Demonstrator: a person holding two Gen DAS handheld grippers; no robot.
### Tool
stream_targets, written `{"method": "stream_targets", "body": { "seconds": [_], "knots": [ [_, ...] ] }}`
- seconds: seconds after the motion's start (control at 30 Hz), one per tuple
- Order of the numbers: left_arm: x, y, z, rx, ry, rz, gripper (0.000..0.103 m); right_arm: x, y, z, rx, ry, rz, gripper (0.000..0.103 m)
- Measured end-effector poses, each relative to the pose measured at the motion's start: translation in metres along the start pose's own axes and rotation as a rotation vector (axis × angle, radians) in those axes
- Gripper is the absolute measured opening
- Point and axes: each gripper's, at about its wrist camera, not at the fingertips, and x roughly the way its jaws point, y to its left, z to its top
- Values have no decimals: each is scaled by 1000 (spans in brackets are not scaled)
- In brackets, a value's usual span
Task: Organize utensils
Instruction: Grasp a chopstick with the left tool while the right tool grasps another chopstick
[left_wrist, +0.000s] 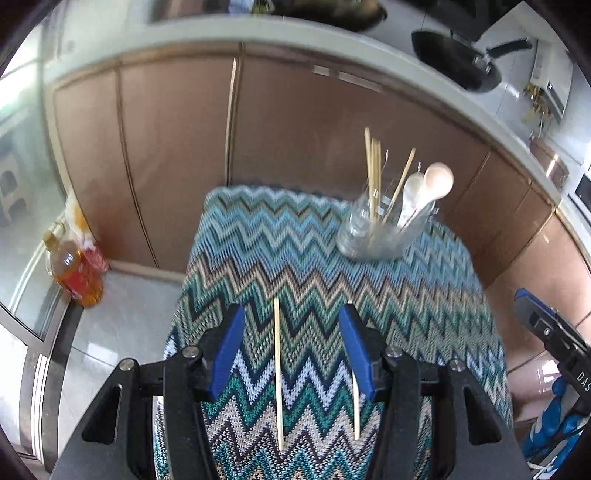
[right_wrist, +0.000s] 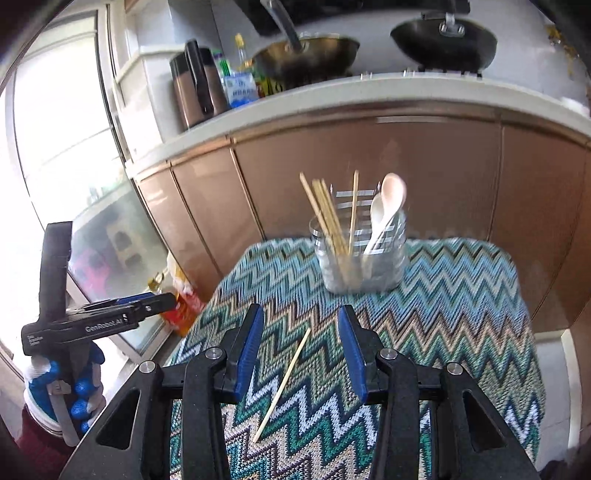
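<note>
One chopstick (left_wrist: 277, 373) lies on cloth between the left tool's (left_wrist: 291, 350) parted fingers.

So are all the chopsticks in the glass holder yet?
No. Two chopsticks lie flat on the zigzag cloth; the rest stand in the glass holder with two spoons.

A kitchen: copper-brown cabinet doors (right_wrist: 369, 177) run under a pale counter (right_wrist: 332, 96), where a black wok (right_wrist: 443, 44) and a brassy pan (right_wrist: 306, 55) sit on the stove. Dark canisters (right_wrist: 197, 85) stand at the counter's end. Strong daylight pours through a glazed door (right_wrist: 55, 155) on the left. The floor (left_wrist: 122, 325) is pale grey tile, with a bottle of amber liquid (left_wrist: 75, 273) standing in the corner.
</note>
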Motion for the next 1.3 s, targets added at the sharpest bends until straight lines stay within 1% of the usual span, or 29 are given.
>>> {"method": "stream_targets", "body": {
  "seconds": [0.2,0.27,0.43,0.6,0.67,0.73,0.83,0.9,1.0,1.13,1.3],
  "knots": [
    [55,7,-3,6,147,-13,51,51,-4,-7,17,131,22,42],
    [69,10,-3,1,182,-16,51,69,-6,-9,24,176,28,42],
    [105,16,-1,-2,261,-33,51,106,-8,-13,28,258,50,40],
    [132,16,3,0,313,-47,50,137,-8,-17,35,327,79,38],
    [140,16,5,2,331,-46,47,147,-8,-17,39,351,89,37],
    [147,15,6,5,348,-47,39,156,-8,-18,44,370,96,36],
    [157,16,7,2,375,-45,31,168,-9,-19,45,394,101,35],
    [163,17,7,-5,392,-53,28,176,-9,-21,42,409,99,35],
    [170,20,6,-11,405,-41,25,186,-8,-21,45,426,108,33],
    [175,21,7,-8,421,-48,17,197,-4,-19,45,454,115,30],
    [182,23,6,-10,445,-51,15,219,3,-15,46,515,113,25]
  ]
}}
